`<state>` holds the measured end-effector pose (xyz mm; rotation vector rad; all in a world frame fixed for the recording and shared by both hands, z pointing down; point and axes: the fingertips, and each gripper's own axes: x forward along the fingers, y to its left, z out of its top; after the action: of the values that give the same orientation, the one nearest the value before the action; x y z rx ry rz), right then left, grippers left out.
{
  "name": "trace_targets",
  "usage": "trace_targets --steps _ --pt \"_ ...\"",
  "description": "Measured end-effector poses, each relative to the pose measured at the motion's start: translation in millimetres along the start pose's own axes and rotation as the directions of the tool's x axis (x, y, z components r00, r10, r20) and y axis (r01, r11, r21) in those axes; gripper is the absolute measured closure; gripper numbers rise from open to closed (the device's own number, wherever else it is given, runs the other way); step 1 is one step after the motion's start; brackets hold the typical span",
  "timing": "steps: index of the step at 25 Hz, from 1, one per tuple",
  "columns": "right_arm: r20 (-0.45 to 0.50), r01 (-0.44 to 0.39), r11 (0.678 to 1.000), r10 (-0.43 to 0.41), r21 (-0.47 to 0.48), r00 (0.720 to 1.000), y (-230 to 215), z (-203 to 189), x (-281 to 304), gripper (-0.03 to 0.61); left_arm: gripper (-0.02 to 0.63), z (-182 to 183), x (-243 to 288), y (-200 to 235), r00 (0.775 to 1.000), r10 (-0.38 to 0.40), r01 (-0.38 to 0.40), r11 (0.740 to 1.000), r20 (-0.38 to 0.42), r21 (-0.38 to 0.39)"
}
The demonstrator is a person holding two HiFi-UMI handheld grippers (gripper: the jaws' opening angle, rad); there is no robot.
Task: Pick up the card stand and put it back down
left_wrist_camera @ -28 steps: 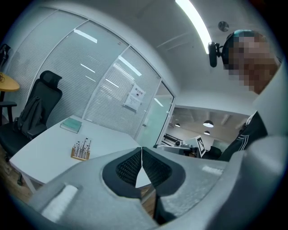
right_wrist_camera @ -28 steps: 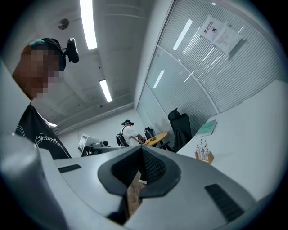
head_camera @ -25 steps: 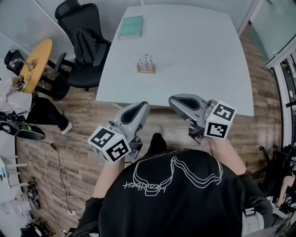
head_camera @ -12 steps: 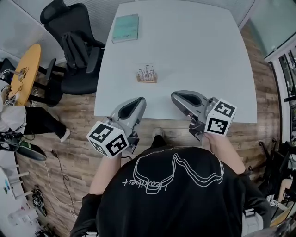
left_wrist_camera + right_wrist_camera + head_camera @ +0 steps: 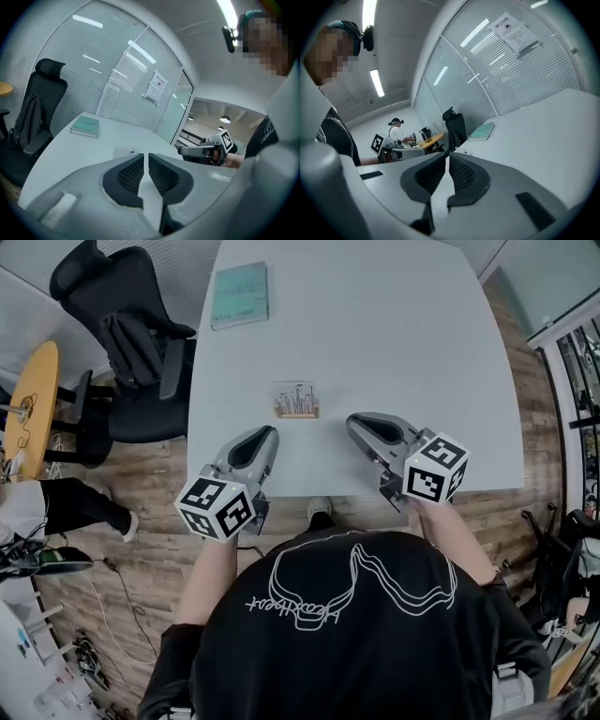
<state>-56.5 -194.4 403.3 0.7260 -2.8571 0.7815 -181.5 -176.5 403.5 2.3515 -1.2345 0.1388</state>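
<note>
White table (image 5: 394, 334) holds the card stand (image 5: 296, 400). Your left gripper (image 5: 265, 432) is closed and empty. Your right gripper (image 5: 355, 422) is opening its jaws, empty too.

The table (image 5: 394, 324) had its far edge cut off by the head view's top border. Print on the card stand (image 5: 296, 400) was too small to read. In the left gripper view, the left gripper (image 5: 146, 156) hid most of it. Lettering on the book (image 5: 240, 295) and the wall notice (image 5: 156, 86) was illegible.
</note>
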Motion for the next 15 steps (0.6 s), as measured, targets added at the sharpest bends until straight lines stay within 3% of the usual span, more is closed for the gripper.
trace_targets --steps 6,15 --pt "-0.059 0.034 0.999 -0.033 0.017 0.998 -28.2 -21.6 33.8 0.505 0.578 -17.4 22.4 43.8 0.998 -0.008 0.008 1.000 -0.062 0.006" --pt "-0.201 0.061 0.994 -0.078 -0.087 0.977 -58.9 -58.9 81.1 0.439 0.509 -52.6 60.1 82.4 0.985 -0.023 0.022 1.000 -0.170 -0.004"
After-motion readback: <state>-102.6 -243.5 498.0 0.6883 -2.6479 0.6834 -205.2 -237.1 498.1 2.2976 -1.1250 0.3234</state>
